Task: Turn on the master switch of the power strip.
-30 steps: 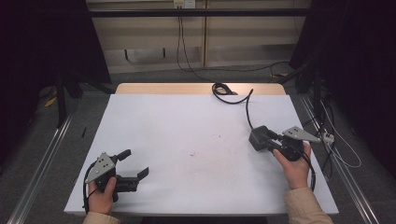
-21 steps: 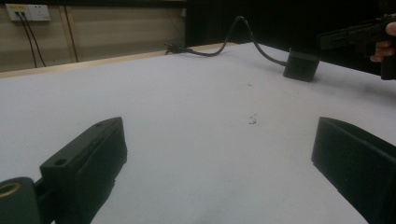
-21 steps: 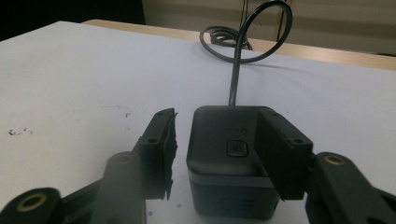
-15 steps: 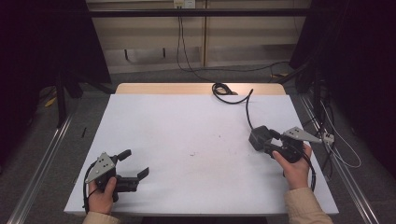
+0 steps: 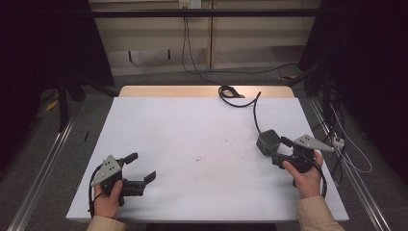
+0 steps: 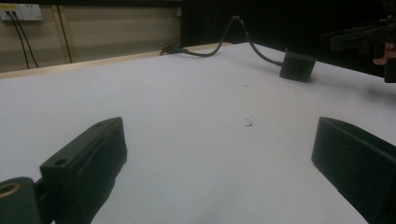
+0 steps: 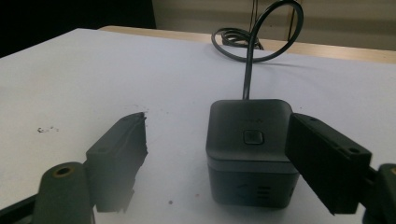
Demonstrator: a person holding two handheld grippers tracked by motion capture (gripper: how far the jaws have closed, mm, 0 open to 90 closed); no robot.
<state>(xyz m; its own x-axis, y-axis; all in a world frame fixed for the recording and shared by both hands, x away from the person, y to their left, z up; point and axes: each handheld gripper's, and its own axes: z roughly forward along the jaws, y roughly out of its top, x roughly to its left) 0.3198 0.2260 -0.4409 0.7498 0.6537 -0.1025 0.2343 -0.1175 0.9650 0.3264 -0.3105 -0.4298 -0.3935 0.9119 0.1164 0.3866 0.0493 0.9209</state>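
Right gripper [image 7: 215, 154]: jaws spread wide, nothing clamped. Dark grey cube [image 7: 251, 149] sits between them, right jaw tip overlapping its right edge; contact or just in front, can't tell. Clear gap between the left jaw and the cube. Cube has a square button on top; the marks on its front face are too dim to read. Its cable [image 7: 254, 44] runs away from the gripper, loops, and ends in a coil near the far tabletop edge; the plug end is hard to make out.

In the high view the cube [image 5: 268, 141] is just ahead of the right gripper [image 5: 281, 149], the right hand [image 5: 304, 175] behind it.

Left gripper [image 6: 219, 154]: jaws wide apart, nothing between them but bare tabletop [image 6: 187, 93]. Right jaw is cut off by the frame edge. Cube is well ahead and to its right. High view: left gripper [image 5: 139, 167], left hand [image 5: 108, 199].

Tabletop is white with a wooden strip at the far edge and a few small dark specks [image 5: 198, 159] mid-surface. Room is dim; both sides fall into black. Pale wall panels behind, wall socket [image 5: 189, 4] with leads hanging down, more cables on the floor [image 5: 159, 77].
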